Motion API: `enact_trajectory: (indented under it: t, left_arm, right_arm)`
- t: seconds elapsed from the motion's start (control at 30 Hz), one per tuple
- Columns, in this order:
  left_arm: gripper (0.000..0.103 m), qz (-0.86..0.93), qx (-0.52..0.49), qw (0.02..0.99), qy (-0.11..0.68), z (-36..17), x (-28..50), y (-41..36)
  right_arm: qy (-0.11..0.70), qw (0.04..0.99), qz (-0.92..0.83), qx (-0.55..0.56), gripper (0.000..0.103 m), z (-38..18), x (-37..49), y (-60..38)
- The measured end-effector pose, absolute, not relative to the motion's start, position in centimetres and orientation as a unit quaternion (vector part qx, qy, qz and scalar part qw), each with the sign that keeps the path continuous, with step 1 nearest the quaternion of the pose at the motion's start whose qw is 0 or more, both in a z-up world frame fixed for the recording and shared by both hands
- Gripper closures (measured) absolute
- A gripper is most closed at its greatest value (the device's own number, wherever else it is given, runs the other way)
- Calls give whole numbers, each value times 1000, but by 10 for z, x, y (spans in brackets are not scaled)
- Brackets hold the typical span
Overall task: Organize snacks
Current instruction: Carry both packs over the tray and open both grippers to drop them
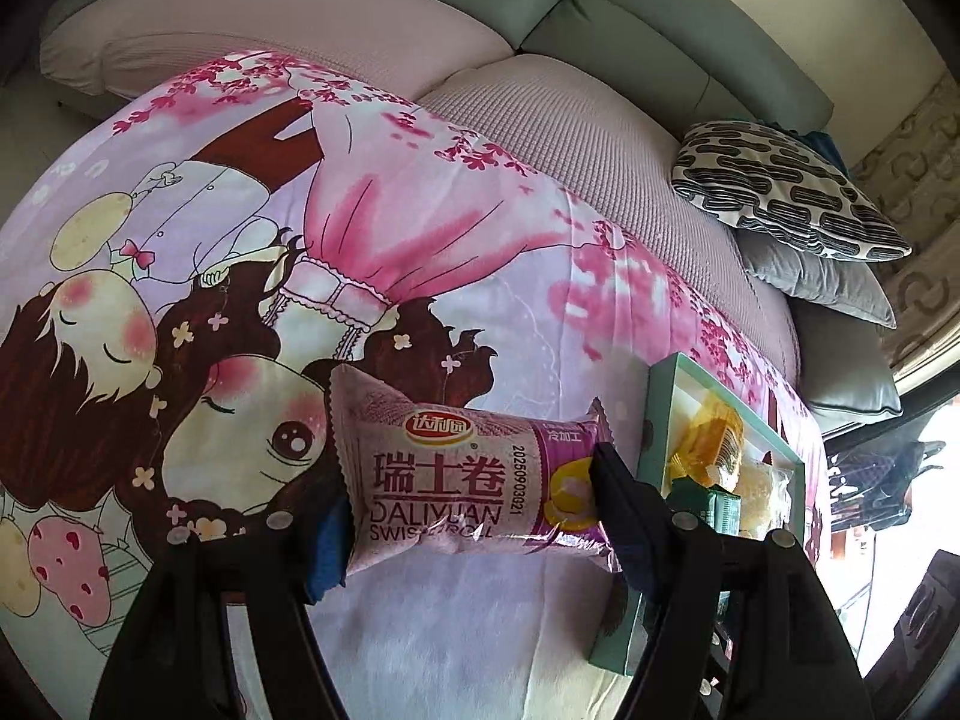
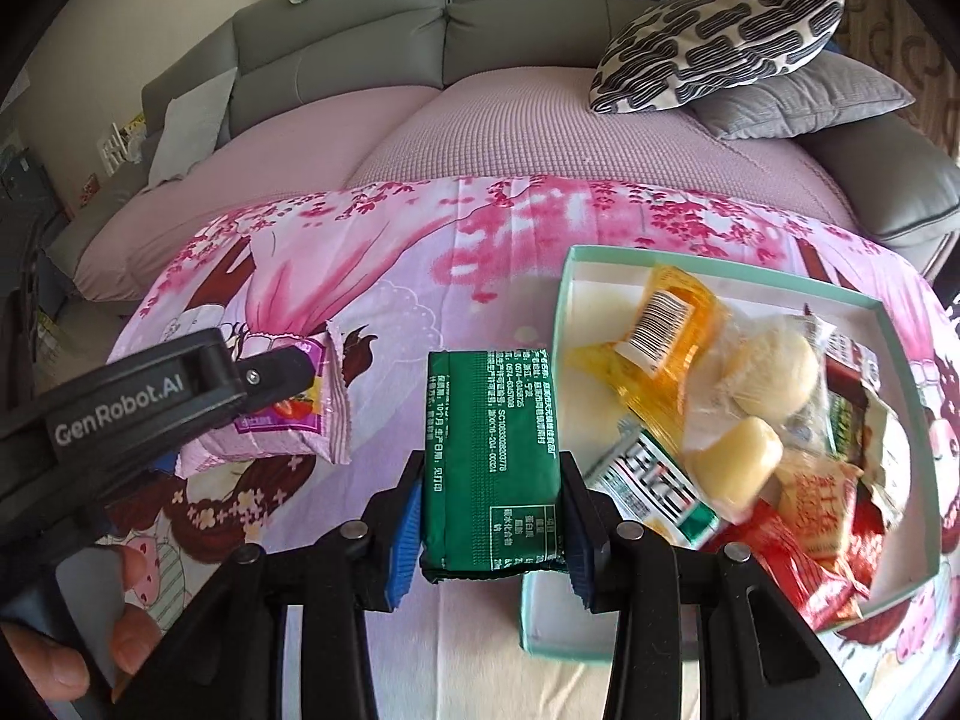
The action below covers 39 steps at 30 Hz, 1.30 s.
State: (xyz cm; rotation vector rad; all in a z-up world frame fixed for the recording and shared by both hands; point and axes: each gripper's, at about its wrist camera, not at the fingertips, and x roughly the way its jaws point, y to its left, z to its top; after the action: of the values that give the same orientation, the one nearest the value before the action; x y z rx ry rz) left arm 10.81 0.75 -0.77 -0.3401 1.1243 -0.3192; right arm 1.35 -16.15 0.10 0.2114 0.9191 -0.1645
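1. The left claw is closed on a pink-purple plastic-wrapped Swiss roll packet, its black fingers with blue pads pressing the packet from both sides. The packet lies crosswise between them, printed face toward the camera.

2. In the right wrist view the same left claw shows at the left, gripping that Swiss roll packet above the cloth, with the person's hand around its handle.

3. The right claw is clamped around a dark green foil snack packet with white print. The packet stands lengthwise between the fingers, its far end pointing away from the camera.

4. A shallow mint-green cardboard box with a white inside rests on the cloth just to the right of the green packet. It holds a heap of snacks: an orange-yellow wrapper with a barcode, clear-wrapped pale round buns, a white and green packet and red wrappers.

5. In the left wrist view the box sits to the right of the Swiss roll packet, near it.

6. Everything lies over a pink and lilac cartoon-print cloth spread in front of a grey sofa with pinkish seat covers. A black-and-white patterned cushion rests on a grey cushion at the sofa's right end.
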Motion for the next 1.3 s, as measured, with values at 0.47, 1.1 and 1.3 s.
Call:
enact_trajectory:
  t: [0.47, 1.1, 1.3]
  left_arm:
    - [29, -189, -122, 823, 521, 6, 94, -34]
    - [29, -292, -19, 825, 484, 22, 67, -131]
    - [29, -305, -17, 824, 478, 21, 69, -142]
  right_arm:
    - [405, 893, -135, 145, 61, 18, -28, -223]
    - [383, 859, -265, 214, 61, 14, -71, -333]
    - [386, 861, -257, 211, 61, 10, -66, -331]
